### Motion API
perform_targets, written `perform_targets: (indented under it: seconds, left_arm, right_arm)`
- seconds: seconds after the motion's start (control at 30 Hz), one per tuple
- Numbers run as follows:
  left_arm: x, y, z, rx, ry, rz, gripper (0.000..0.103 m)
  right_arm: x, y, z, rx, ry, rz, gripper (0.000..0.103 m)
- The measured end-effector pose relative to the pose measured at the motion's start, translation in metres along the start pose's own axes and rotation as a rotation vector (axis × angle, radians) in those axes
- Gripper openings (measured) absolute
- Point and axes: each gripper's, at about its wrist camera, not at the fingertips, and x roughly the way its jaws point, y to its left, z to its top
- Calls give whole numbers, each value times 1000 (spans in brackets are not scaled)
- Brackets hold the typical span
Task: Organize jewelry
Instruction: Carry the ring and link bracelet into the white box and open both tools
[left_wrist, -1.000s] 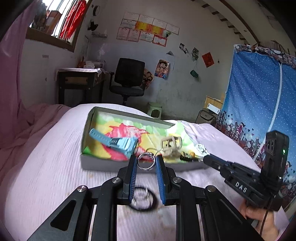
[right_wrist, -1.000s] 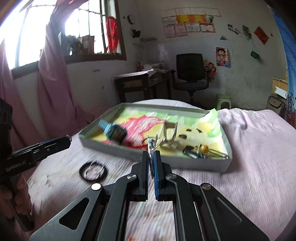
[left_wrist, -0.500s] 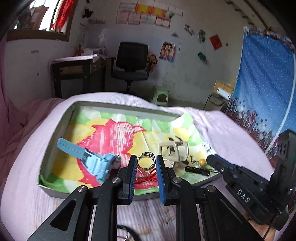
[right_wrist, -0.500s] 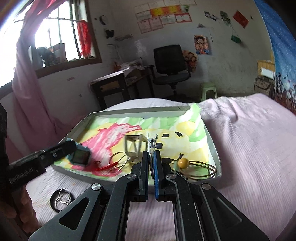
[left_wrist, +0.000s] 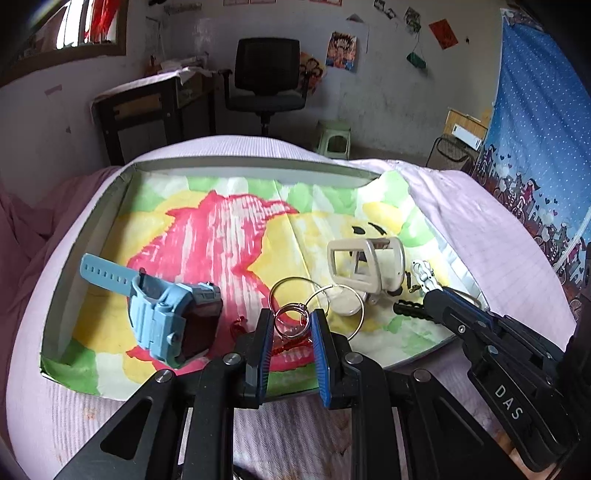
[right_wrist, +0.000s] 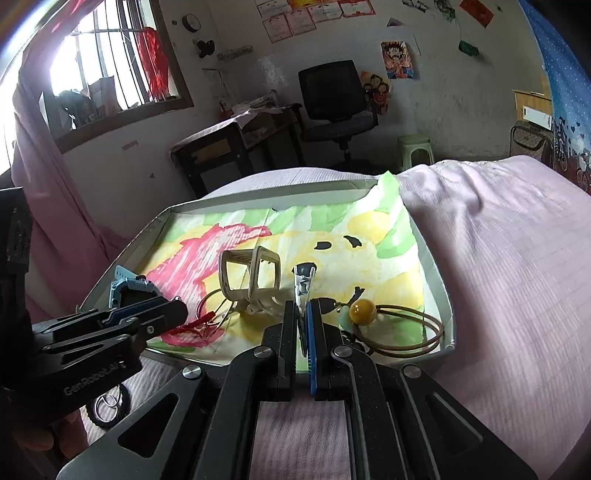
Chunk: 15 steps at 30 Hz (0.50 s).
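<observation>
silver ring (left_wrist: 291, 320) pinched in left gripper (left_wrist: 292, 325), hanging over box (left_wrist: 255, 173) front edge, guessing about to drop in. right gripper (right_wrist: 302, 325) clenched on small clip (right_wrist: 302, 284), same deal, above tray by bead cord (right_wrist: 364, 312).

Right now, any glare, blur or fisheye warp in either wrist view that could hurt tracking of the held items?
Left wrist: sharp; the ring in the left hand-held gripper is crisp, the tray rim bows from fisheye, dark vignette in the corners. Right wrist: the window is blown out top left, the clip in the right hand-held gripper reads clearly, bedding at right is slightly soft.
</observation>
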Motion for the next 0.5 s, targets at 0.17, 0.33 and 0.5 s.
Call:
perform_targets:
  seconds: [0.17,0.33,0.5]
  left_arm:
    - [5,0,0,2,24,-3,20]
    - [6,0,2,6,27,-10,20]
    - [4,1,1,-5,11,-22,21]
  right_arm:
    - [2,0,-2,-2,15,0,5]
    - [3,0,-4,-3,27,-5,5]
    - [2,-2,-5,7,26,-9,5]
